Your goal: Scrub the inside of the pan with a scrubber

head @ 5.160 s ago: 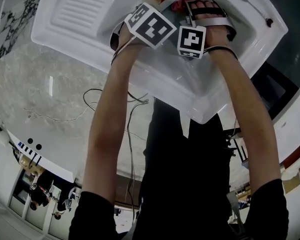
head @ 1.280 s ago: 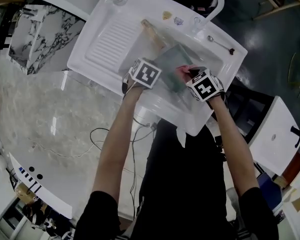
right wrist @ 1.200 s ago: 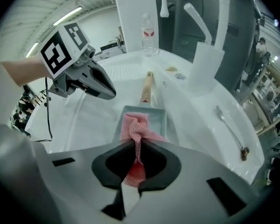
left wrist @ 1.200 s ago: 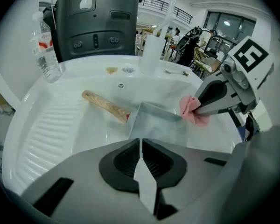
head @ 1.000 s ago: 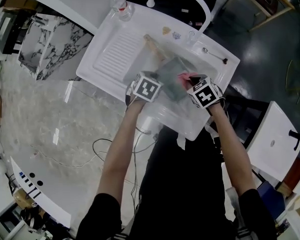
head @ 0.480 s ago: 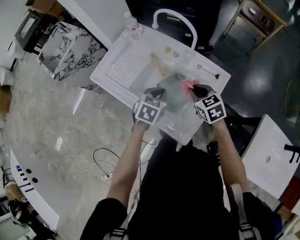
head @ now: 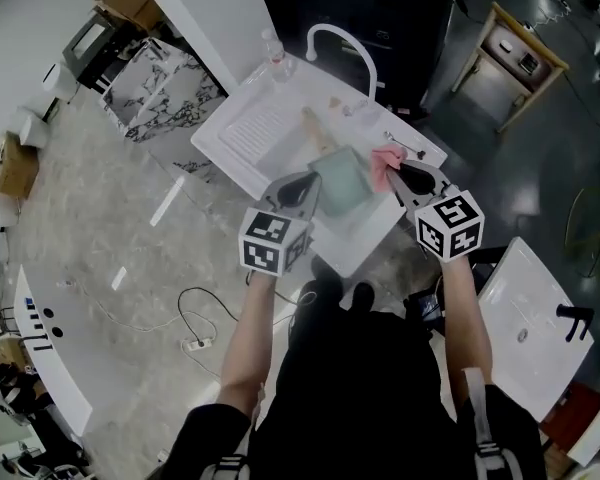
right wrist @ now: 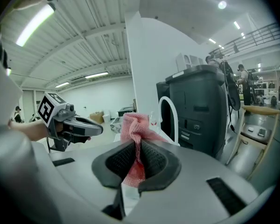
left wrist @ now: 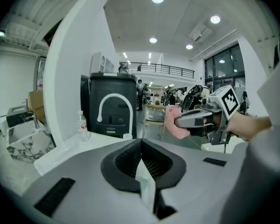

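A pale green square pan (head: pixel 338 180) hangs above the white sink (head: pixel 242 158), gripped at its near edge by my left gripper (head: pixel 310 184). In the left gripper view the jaws (left wrist: pixel 141 146) are shut on the pan's thin rim (left wrist: pixel 145 186), seen edge-on. My right gripper (head: pixel 398 172) is shut on a pink mesh scrubber (head: pixel 384 166), just right of the pan and apart from it. In the right gripper view the scrubber (right wrist: pixel 135 125) sticks up between the shut jaws (right wrist: pixel 139 148). Each gripper view shows the other gripper (left wrist: pixel 196 120) (right wrist: pixel 91 129) level with it.
A white arched faucet (head: pixel 340 43) stands behind the basin, a water bottle (head: pixel 272 43) at the back left. A wooden-handled tool (head: pixel 313 126) lies in the sink, a spoon (head: pixel 405 143) on its right rim. A white unit (head: pixel 525 308) stands at right, cables (head: pixel 195 318) on the floor.
Both grippers have risen out of the sink towards the head camera, carrying the pan and the scrubber. The scrubber has come off the pan's surface and now sits to its right.
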`<action>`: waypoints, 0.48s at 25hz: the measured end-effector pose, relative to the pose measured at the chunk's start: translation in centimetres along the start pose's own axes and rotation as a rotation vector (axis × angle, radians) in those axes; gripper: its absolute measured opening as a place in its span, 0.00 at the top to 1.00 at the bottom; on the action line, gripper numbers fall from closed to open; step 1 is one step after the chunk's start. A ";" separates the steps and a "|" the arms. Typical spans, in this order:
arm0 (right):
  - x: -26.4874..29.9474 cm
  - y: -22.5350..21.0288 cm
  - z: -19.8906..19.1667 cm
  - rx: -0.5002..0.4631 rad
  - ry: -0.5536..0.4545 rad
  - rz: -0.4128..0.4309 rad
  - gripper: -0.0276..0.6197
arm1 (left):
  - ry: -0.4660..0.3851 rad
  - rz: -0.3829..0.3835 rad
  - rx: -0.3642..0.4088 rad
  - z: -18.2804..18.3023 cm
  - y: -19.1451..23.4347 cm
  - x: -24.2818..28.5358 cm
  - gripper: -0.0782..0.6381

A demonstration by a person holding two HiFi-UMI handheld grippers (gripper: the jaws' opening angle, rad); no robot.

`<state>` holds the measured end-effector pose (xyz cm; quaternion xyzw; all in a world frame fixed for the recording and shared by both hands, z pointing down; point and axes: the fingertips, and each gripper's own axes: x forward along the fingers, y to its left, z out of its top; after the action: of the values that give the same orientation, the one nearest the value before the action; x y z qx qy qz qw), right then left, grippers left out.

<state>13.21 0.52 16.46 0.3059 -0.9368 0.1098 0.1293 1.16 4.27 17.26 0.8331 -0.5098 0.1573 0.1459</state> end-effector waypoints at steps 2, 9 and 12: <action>-1.4 0.3 2.1 -0.018 -0.046 0.013 0.89 | -0.058 0.015 -0.008 2.1 -0.5 -1.6 0.84; -4.3 1.5 8.6 -0.023 -0.179 0.064 0.89 | -0.209 0.063 0.003 8.1 -1.3 -6.2 0.84; -4.9 1.8 10.0 -0.020 -0.205 0.077 0.89 | -0.229 0.070 0.008 9.2 -1.3 -7.4 0.84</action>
<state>14.18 1.72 5.27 0.2780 -0.9573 0.0735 0.0314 0.16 7.12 5.76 0.8280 -0.5511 0.0680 0.0776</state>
